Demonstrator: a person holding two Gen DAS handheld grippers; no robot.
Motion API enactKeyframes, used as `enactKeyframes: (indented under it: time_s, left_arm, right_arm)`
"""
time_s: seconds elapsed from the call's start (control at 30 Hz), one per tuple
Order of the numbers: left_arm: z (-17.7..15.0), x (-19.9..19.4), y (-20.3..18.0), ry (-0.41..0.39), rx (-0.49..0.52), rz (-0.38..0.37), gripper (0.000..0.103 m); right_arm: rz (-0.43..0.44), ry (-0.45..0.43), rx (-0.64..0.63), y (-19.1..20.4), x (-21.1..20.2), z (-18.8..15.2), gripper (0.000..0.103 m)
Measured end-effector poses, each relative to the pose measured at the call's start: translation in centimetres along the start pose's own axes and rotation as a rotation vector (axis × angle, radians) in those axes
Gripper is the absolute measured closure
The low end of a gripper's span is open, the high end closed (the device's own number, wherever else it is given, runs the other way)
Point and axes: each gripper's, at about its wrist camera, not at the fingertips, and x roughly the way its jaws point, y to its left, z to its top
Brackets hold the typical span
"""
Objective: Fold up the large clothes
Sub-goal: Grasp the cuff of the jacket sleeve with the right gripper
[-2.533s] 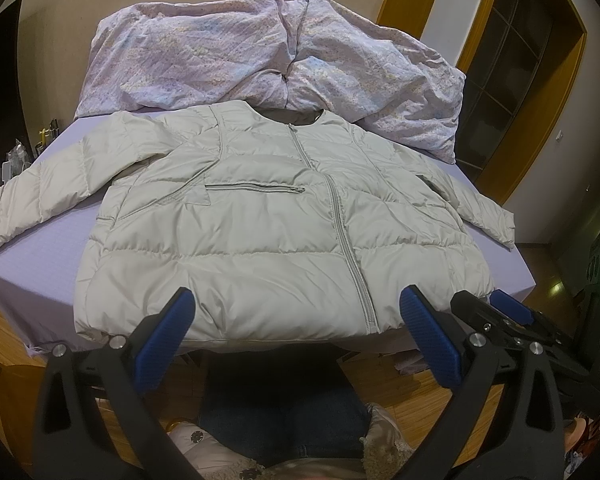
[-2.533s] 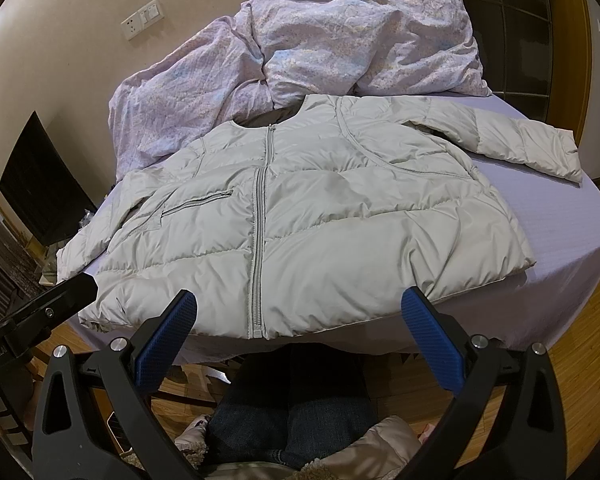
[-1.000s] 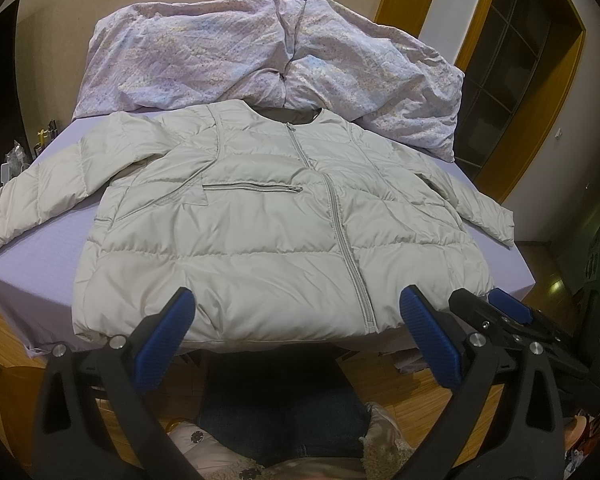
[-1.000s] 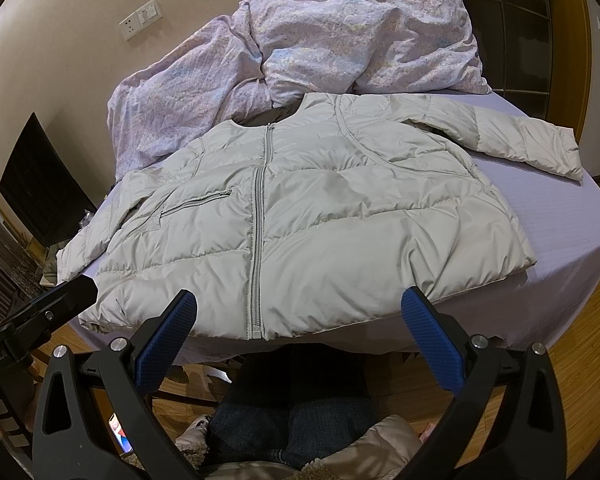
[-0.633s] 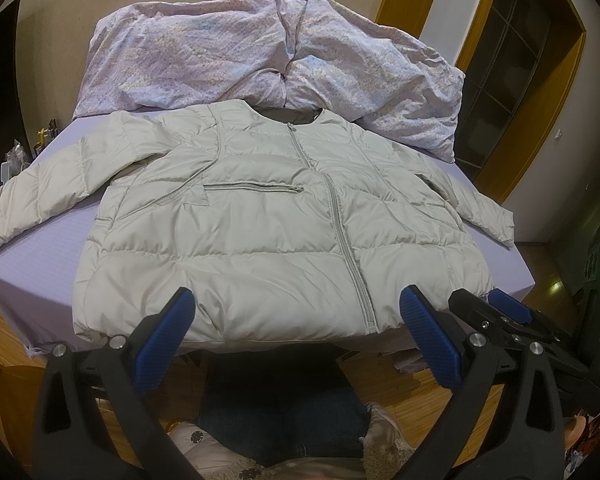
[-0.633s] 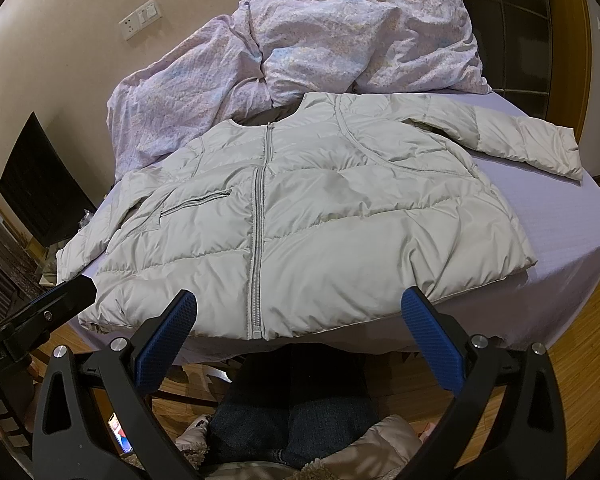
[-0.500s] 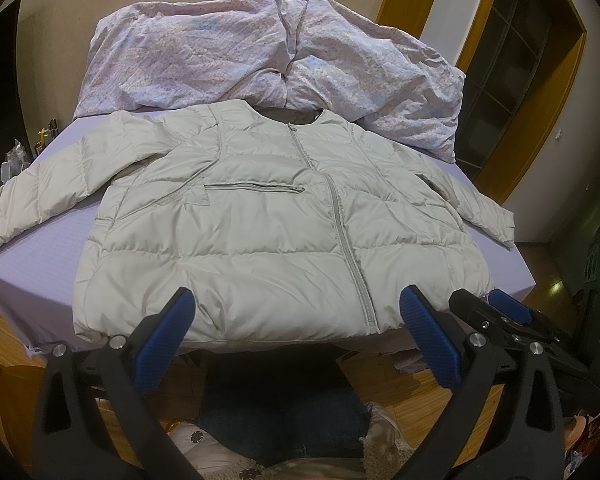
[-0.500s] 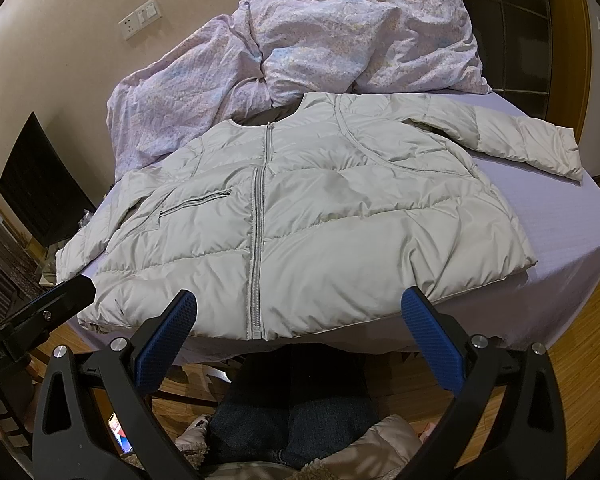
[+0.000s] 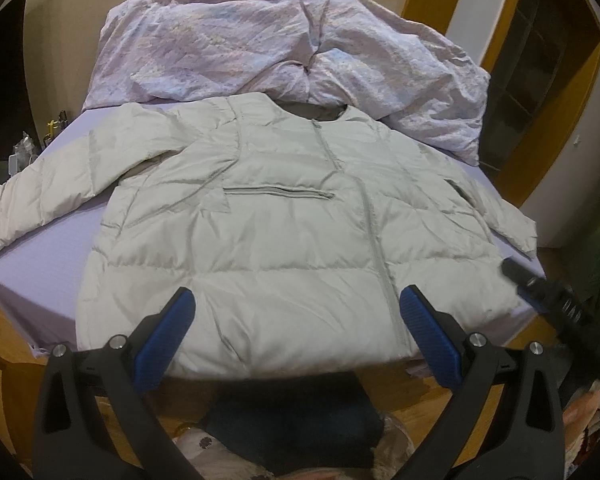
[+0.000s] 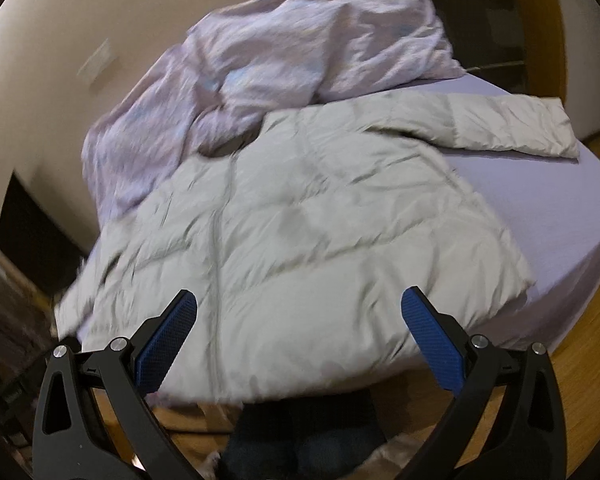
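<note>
Each gripper was a black plastic frame with triangular cut-outs and silver screws at the joints. The left gripper and right gripper both carried ribbed blue pads. The person wore dark blue trousers.

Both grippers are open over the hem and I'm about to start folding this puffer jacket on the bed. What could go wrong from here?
1. The jacket hem overhangs the bed near edge, so tugging toward you may slide it off.
2. The collar touches the rumpled duvet; a fold toward it could snag.
3. The left sleeve reaches the bed's side and may drop over. The left hand-held gripper and right hand-held gripper grip nothing yet.
</note>
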Motion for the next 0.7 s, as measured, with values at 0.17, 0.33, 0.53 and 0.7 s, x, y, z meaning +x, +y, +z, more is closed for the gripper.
enactKeyframes:
  time_s: [0.17, 0.33, 0.53, 0.7]
  left_arm:
    - [1.5, 2.4, 1.5, 0.021, -0.016, 0.016, 0.002]
    - [3.5, 4.9, 2.9, 0.035, -0.027, 0.008, 0.002]
    - [6.0, 7.3, 3.7, 0.027, -0.003, 0.063, 0.002]
    - [7.7, 9.2, 4.7, 0.035, -0.002, 0.144, 0.002]
  right_arm:
    - [-0.118, -0.041, 0.157, -6.4, 1.4, 3.6, 0.001]
    - [-0.173, -0.046, 0.408, -15.4, 3.0, 7.1, 0.001]
    - [-0.137, -0.047, 0.694, -23.2, 5.3, 9.5, 0.018]
    - [-0.207, -0.095, 0.848, -27.8, 6.1, 10.9, 0.035]
